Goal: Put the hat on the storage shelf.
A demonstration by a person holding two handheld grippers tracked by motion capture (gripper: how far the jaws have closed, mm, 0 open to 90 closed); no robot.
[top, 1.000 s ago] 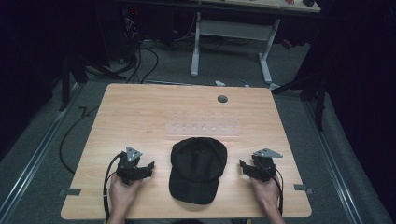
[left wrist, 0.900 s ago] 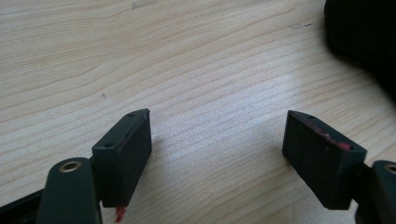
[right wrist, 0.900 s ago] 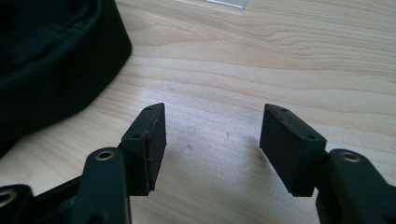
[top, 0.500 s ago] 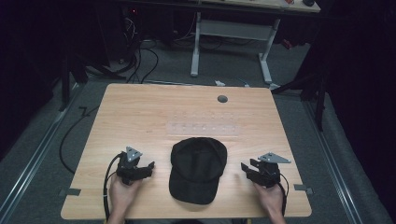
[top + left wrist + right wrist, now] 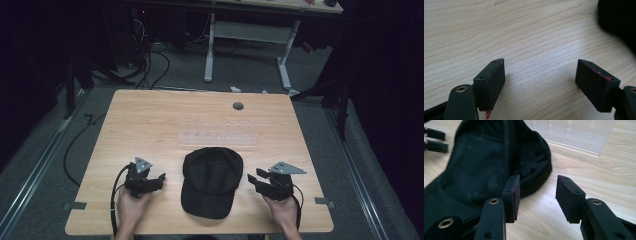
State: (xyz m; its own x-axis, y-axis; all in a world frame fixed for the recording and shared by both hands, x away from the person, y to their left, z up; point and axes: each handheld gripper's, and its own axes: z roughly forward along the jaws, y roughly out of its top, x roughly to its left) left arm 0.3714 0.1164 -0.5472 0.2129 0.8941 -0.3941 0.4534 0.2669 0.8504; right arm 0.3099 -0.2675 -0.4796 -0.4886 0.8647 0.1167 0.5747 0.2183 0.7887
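Both your grippers, left (image 5: 159,178) and right (image 5: 254,177), are open and empty; the right's jaws have just been closing beside the cap (image 5: 212,179), so it may snag loose fabric.

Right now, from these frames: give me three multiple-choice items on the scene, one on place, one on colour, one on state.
1. Where does the black fabric baseball cap lie on the light wooden table?
A. between the two tongs
B. at the far edge
C. left of both tongs

2. What colour is the flat plastic strip beyond the cap?
A. red
B. clear
C. black

3. What is between the jaws of the left tongs?
A. the cap's brim
B. the strip
C. nothing, bare table

Answers: 1 A, the high view shows the cap midway between the left tongs and the right tongs. 2 B, wood grain shows through it. 3 C, the left gripper view shows spread jaws over bare wood.
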